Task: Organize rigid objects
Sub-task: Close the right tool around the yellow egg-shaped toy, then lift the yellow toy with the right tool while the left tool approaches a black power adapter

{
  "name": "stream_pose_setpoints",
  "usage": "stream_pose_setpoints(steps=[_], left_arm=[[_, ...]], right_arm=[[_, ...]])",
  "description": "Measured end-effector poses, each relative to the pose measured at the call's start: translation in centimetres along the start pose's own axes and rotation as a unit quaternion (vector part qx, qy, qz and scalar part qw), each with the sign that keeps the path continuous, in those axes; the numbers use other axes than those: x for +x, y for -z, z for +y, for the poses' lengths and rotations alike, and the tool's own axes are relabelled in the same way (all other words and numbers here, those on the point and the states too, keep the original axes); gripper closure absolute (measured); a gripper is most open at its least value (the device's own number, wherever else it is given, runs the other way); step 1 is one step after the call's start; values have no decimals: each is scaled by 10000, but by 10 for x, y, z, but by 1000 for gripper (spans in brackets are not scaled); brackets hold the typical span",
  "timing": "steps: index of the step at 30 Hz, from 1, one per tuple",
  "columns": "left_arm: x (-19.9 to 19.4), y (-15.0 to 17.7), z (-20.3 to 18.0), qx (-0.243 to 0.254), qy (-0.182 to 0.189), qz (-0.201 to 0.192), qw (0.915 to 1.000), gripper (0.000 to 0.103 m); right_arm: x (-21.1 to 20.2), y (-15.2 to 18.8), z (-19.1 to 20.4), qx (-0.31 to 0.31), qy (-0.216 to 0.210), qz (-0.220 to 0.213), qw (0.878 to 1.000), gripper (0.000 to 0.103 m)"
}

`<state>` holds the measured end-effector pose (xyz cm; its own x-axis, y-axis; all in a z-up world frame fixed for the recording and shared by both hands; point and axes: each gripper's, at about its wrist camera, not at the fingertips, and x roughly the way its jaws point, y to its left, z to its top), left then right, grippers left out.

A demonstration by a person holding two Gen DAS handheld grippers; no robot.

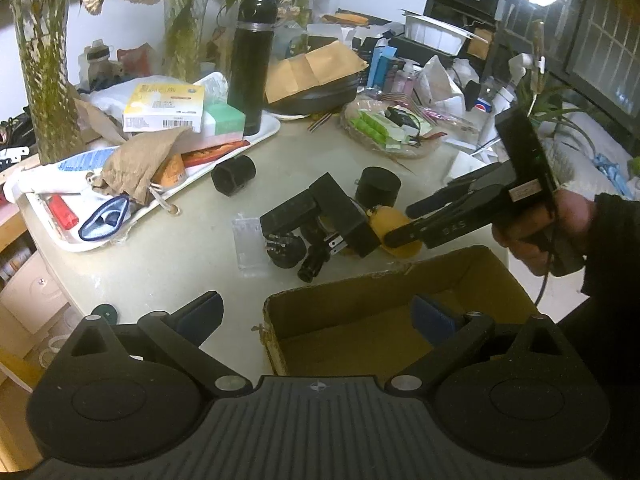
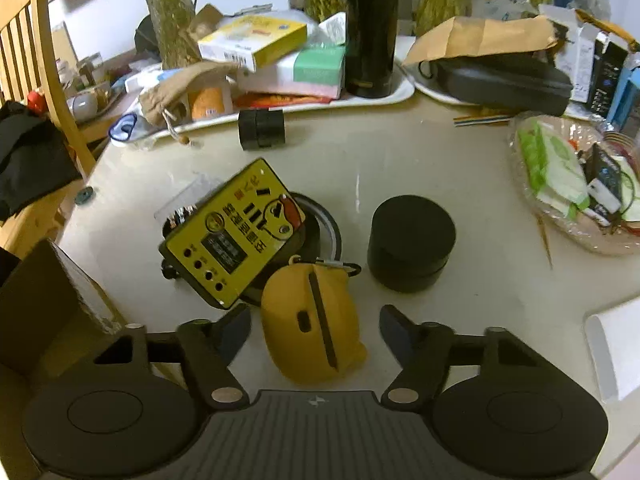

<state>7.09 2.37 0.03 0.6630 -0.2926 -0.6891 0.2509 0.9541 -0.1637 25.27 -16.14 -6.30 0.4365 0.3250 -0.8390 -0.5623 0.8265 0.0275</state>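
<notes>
A yellow soft case (image 2: pixel 316 328) with a dark slit lies on the pale table, between the fingers of my right gripper (image 2: pixel 315 332). A thin gap shows on each side, so the pads stand apart from it. Beside it lie a black adapter with a yellow face (image 2: pixel 232 236), a black round container (image 2: pixel 410 240) and a black cylinder (image 2: pixel 262 128). In the left wrist view my left gripper (image 1: pixel 316 316) is open and holds nothing, above the near corner of an open cardboard box (image 1: pixel 360 292). There the right gripper (image 1: pixel 398 226), held by a hand, points down at the yellow case (image 1: pixel 408 250).
A white tray (image 2: pixel 400 92) at the back carries boxes and a tall black flask (image 2: pixel 372 28). Glass vases stand behind it. A wicker basket (image 2: pixel 524 192) of packets is at the right, a wooden chair (image 2: pixel 24 40) at the left, and a clear plastic box (image 1: pixel 252 240) near the adapter.
</notes>
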Motion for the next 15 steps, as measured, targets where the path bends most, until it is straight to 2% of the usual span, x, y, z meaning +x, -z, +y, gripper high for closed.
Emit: stream_pose_setpoints(steps=[3, 7, 11, 15], left_arm=[[1, 0, 0, -24, 11, -2, 10000, 1], [2, 0, 1, -43, 20, -9, 10000, 1], [2, 0, 1, -57, -4, -12, 10000, 1], [3, -2, 2, -80, -29, -18, 10000, 1]], right_arm=[[10, 1, -1, -7, -35, 80, 10000, 36], [19, 2, 3, -124, -42, 180, 9998, 44], [15, 4, 9, -209, 245, 159, 9994, 45], [-3, 6, 4, 48, 407, -78, 9991, 45]])
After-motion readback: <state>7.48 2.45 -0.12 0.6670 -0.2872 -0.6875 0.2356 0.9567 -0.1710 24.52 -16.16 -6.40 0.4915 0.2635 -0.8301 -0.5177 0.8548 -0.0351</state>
